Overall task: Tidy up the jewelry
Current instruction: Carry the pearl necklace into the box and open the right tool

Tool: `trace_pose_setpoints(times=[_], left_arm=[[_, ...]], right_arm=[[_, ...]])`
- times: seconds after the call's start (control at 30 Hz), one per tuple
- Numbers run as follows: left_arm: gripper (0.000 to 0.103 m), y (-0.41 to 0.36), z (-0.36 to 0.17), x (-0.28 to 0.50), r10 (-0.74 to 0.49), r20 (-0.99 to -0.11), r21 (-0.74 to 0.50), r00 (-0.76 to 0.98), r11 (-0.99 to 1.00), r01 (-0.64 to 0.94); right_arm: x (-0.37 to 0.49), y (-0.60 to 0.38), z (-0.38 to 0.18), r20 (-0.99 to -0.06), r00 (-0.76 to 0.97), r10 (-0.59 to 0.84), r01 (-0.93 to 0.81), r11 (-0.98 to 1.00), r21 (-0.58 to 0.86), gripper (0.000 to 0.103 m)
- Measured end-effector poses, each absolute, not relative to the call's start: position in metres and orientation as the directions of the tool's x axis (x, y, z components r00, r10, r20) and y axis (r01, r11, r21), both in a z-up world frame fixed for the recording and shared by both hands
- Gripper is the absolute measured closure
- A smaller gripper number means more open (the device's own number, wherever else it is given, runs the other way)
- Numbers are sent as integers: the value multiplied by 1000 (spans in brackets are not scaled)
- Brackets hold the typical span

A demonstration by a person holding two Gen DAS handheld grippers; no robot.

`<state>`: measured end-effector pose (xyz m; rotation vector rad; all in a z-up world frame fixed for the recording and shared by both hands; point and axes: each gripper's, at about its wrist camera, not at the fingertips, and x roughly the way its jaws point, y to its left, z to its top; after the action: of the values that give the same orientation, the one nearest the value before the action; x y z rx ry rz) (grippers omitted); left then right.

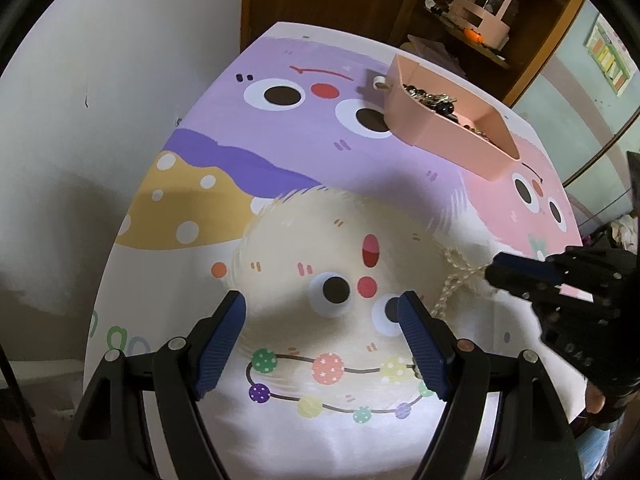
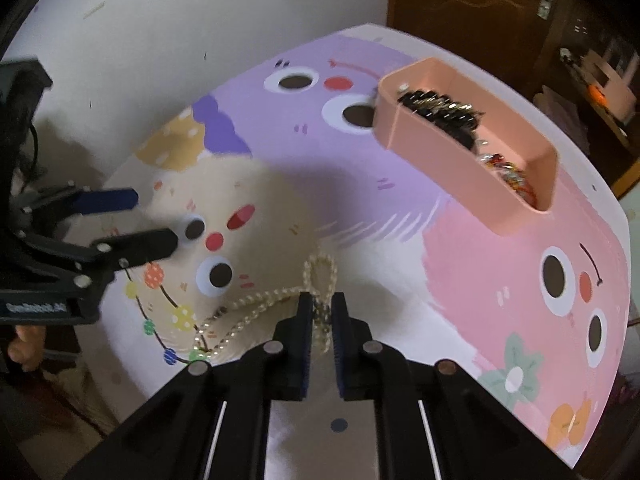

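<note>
The right gripper (image 2: 321, 312) is pinching the pearl necklace (image 2: 256, 300), partly hiding it; the left gripper (image 1: 322, 344) is hovering open.

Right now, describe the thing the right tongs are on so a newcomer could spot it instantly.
Start from the cartoon-printed table with the pink tray toward its far side. Nearer, on the cream fuzzy face, lies the pearl necklace, one loop pinched in the right tongs. It is the only real jewelry outside the tray; the coloured bead string beside it is just printed.
</note>
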<state>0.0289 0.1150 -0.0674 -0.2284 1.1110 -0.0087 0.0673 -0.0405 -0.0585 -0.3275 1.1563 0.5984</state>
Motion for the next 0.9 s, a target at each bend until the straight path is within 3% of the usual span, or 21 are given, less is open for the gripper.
trace_pose_setpoints(times=[0.47, 0.9], left_arm=[[26, 101, -26, 23, -127, -856, -188, 501, 979, -74], [23, 86, 50, 75, -56, -771, -123, 634, 990, -62]], right_arm=[[77, -75, 40, -834, 406, 372, -469, 869, 159, 94], [137, -109, 118, -734, 592, 332, -310, 935, 173, 94]])
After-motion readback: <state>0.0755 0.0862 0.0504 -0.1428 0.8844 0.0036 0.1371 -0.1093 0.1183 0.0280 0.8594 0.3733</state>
